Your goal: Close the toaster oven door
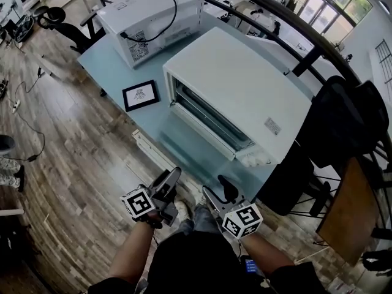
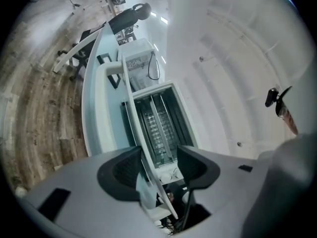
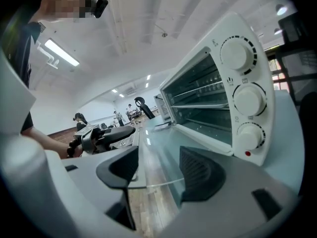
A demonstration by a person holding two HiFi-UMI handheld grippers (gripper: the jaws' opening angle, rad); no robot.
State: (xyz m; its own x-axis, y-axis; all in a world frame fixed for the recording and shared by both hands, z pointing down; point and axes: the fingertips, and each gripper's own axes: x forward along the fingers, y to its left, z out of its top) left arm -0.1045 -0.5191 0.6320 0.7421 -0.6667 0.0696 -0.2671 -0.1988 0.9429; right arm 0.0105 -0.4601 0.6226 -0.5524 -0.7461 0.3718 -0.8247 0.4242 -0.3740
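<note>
A white toaster oven [image 1: 245,84] stands on a pale blue table [image 1: 110,66], its glass door [image 1: 184,143] folded down flat toward me. My left gripper [image 1: 173,179] and right gripper [image 1: 214,192] hover at the door's front edge. In the left gripper view the door's white edge bar [image 2: 130,108] runs between the jaws of the left gripper [image 2: 158,157], with a gap on the right side. In the right gripper view the right gripper [image 3: 158,162] straddles the glass pane's [image 3: 163,152] corner, pads apart from it. The oven's knobs [image 3: 247,100] show on the right.
A second white appliance [image 1: 150,17] with a black cable sits at the table's far end. A framed picture [image 1: 140,95] lies beside the oven. A black chair [image 1: 61,23] stands at the back left, a dark bag [image 1: 349,121] to the right. Wooden floor [image 1: 73,182] lies below.
</note>
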